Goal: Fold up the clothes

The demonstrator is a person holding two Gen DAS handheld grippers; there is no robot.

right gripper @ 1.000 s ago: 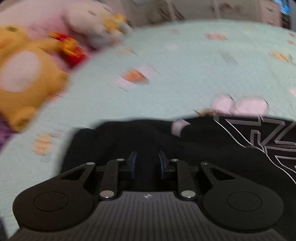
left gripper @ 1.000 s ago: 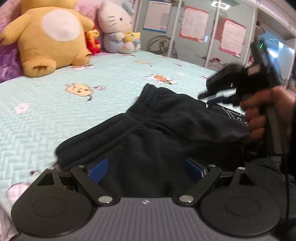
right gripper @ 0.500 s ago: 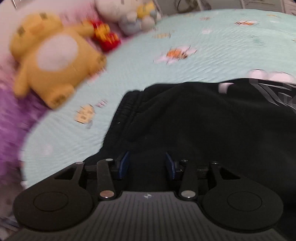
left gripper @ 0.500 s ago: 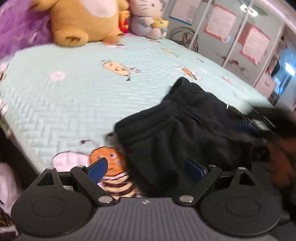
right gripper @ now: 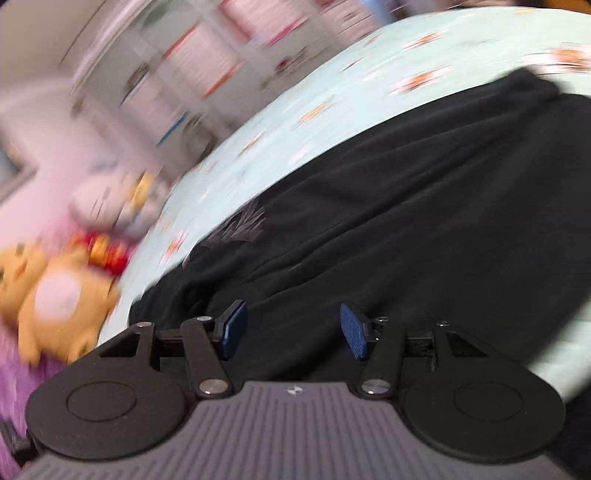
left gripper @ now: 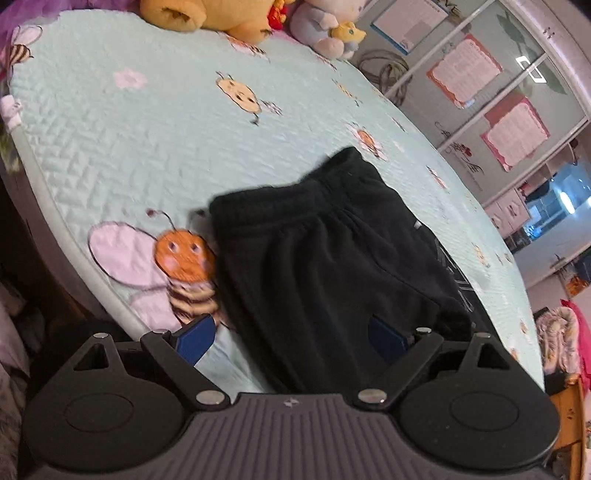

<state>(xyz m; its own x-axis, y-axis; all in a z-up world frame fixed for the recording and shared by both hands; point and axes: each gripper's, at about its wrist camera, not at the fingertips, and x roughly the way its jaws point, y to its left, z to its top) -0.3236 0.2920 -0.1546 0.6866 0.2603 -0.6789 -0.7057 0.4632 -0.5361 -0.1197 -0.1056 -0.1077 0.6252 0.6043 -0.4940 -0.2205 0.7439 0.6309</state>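
Your left gripper (left gripper: 291, 338) is wide open and holds nothing; the black trousers (left gripper: 332, 266) lie on the bed (left gripper: 110, 147), lengthwise ahead. Your right gripper (right gripper: 290, 330) is opening, empty, just above them.

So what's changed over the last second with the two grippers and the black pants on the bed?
The right gripper has let go of the black pants: its jaws, nearly shut a second ago, are opening with nothing pinched, and it has swung out of the left wrist view. The left gripper rolled, jaws wide open as before. The pants and plush toys stayed on the bed.
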